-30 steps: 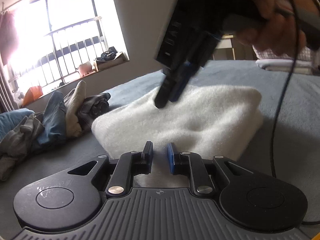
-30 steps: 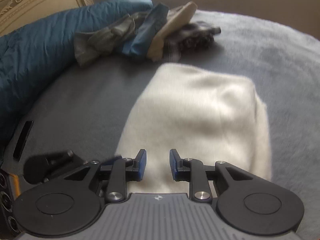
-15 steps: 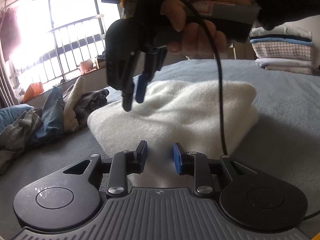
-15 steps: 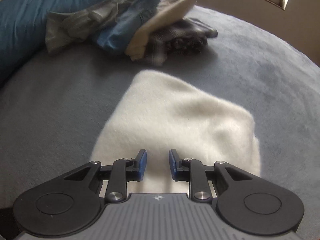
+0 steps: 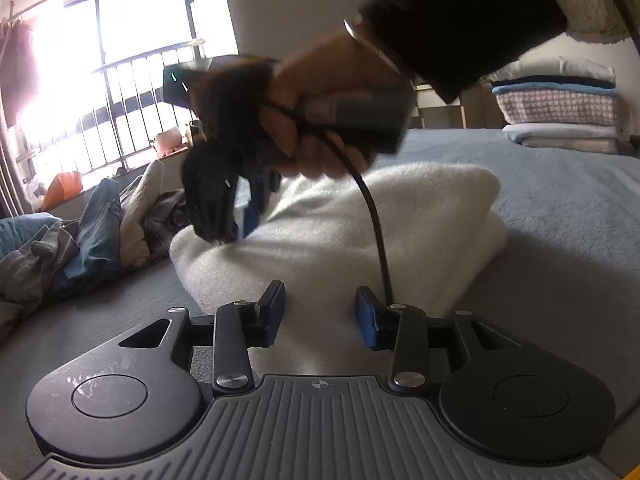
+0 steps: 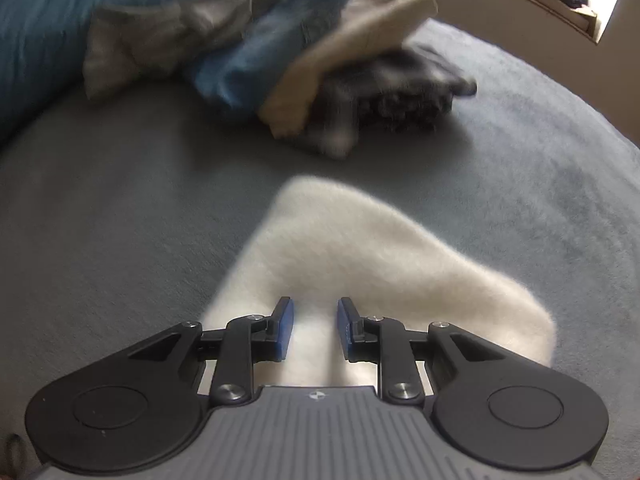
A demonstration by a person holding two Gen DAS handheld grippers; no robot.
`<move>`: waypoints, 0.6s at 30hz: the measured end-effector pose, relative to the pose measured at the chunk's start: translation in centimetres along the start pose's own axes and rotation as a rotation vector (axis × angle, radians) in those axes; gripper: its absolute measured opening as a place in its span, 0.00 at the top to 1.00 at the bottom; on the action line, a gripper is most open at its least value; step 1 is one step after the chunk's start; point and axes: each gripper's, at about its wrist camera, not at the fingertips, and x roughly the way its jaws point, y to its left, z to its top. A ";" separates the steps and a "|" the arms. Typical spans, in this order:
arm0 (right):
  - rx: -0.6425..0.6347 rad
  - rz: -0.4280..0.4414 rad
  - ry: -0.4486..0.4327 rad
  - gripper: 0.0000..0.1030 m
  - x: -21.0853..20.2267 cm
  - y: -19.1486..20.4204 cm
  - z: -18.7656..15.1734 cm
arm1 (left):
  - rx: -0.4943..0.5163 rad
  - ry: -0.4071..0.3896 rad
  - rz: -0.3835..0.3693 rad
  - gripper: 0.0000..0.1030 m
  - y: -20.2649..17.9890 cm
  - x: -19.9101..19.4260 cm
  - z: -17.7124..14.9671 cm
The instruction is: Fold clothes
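The left gripper (image 5: 320, 316) is opening, nothing pinched, at the near edge of the folded white fleece garment (image 5: 400, 220) on the grey bed cover (image 5: 560, 208). The right gripper (image 6: 314, 328) hangs over it, probably released. Beyond lies a crumpled clothes pile (image 6: 280, 60).

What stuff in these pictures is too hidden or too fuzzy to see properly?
- Right gripper fingertips, left wrist view: motion blur hides whether they touch the white folded garment.
- Pile of unfolded clothes, right wrist view: blurred, so single pieces cannot be told apart.
- Window, left wrist view: glare washes out everything outside.
- White folded garment's near edge, both views: covered by each gripper's body; the left gripper, jaws opening, holds nothing visible.
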 end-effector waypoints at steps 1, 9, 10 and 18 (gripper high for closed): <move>0.007 0.002 0.006 0.77 0.2 -0.3 0.1 | 0.001 -0.003 -0.005 0.62 0.0 -0.1 0.1; 0.018 0.013 -0.061 0.76 -0.2 0.5 5.6 | -0.002 -0.009 -0.015 0.60 -0.3 -0.4 -0.2; 0.010 0.001 -0.044 0.76 1.5 0.3 5.5 | 0.003 -0.008 -0.017 0.60 -0.3 -0.4 -0.2; 0.056 0.044 -0.099 0.74 0.4 0.3 6.3 | 0.027 0.010 -0.076 0.60 -0.9 -0.7 -0.4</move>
